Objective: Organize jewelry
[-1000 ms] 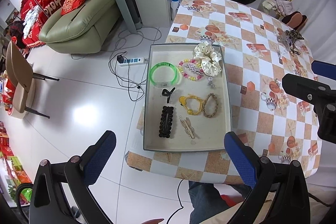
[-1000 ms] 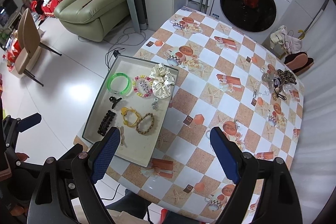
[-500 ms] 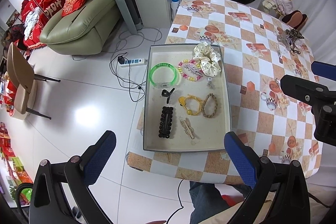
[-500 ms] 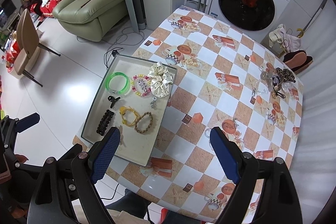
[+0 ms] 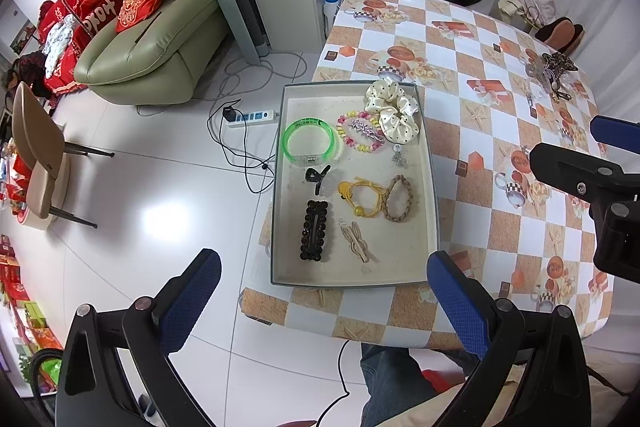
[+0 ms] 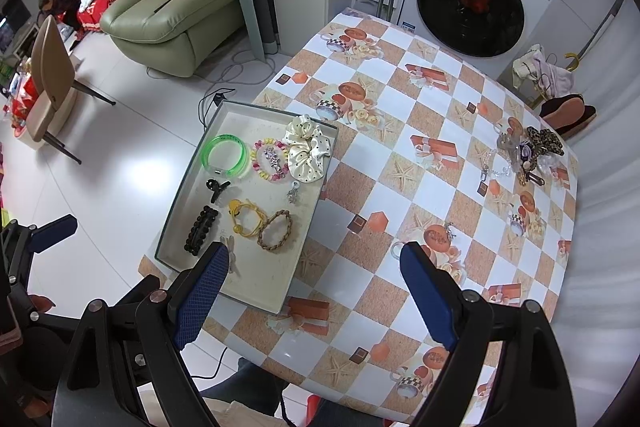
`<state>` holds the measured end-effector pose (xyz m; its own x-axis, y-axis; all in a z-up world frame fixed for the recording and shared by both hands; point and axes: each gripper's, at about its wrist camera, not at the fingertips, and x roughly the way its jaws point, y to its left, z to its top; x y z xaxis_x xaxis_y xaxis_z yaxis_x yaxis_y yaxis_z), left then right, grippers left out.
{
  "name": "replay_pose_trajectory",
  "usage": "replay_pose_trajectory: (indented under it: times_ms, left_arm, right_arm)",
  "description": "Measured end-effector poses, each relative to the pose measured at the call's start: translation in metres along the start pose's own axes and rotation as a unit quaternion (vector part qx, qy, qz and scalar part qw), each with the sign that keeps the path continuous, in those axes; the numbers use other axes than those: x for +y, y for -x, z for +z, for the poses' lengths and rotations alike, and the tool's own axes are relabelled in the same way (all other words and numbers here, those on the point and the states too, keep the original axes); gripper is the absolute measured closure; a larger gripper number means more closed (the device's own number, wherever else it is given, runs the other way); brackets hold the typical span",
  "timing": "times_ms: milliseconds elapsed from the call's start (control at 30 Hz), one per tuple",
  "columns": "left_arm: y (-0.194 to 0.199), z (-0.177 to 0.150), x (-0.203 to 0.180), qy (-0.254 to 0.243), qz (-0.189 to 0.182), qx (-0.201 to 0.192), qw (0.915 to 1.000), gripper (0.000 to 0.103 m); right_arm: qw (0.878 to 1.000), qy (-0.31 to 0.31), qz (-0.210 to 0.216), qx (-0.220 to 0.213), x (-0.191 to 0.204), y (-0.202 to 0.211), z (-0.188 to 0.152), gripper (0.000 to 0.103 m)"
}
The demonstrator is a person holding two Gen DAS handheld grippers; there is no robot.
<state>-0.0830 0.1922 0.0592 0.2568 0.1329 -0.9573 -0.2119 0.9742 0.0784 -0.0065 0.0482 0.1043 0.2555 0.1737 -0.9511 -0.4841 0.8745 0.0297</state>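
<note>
- The pile (image 6: pixel 524 151) of loose jewelry still to sort lies at the table's far right, well apart from the tray (image 6: pixel 176 203); it looks like thin chains, a clear piece and a leopard-print band tangled together
- I judge the pile light and snag-prone: lifting one chain may drag its neighbours, so take the outermost strand or the soft band at a free loop, not the middle of the knot
- A small charm (image 6: pixel 449 230) lies alone on the cloth nearer the right gripper (image 6: pixel 314 291); it seems tiny, hard and flat, likely slippery on the glossy cover, so pinch it low across its narrow side
- In the tray, the scrunchie (image 5: pixel 394 111) is soft and will squash; the green bangle (image 5: pixel 310 146) is stiff and smooth, best held across its rim; the bead bracelet (image 5: pixel 360 131) and braided loop (image 5: pixel 398 198) are limp
- The black clip (image 5: pixel 315 235) looks rigid and the heaviest piece here
- Both grippers hang above the table's near edge with jaws spread wide and nothing between them; the left gripper (image 5: pixel 324 303) faces the tray
- The table (image 6: pixel 400 107) wears a shiny checkered cover
</note>
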Motion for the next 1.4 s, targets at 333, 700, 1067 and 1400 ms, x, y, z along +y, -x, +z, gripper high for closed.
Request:
replay_pose_trajectory:
  times_ms: [333, 700, 1067, 1400]
  left_arm:
    - [0.0004, -0.0019, -0.0010, 0.000, 0.000, 0.000, 1.0000, 0.000]
    - [0.0002, -0.0025, -0.0022, 0.000, 0.001, 0.000, 1.0000, 0.000]
    - [0.0003, -0.0024, -0.0021, -0.001, 0.002, 0.000, 1.0000, 0.000]
    - [0.0005, -0.0024, -0.0021, -0.001, 0.002, 0.000, 1.0000, 0.000]
  right_arm:
    - [1.000, 0.000, 0.000, 0.001, 0.0001, 0.0003, -0.0003, 0.014]
    - [1.000, 0.000, 0.000, 0.001, 0.0001, 0.0003, -0.0006, 0.014]
    - [1.000, 0.000, 0.001, 0.001, 0.0007, -0.0008, -0.0008, 0.014]
    - [1.000, -0.001, 0.001, 0.001, 0.0001, -0.0002, -0.0008, 0.014]
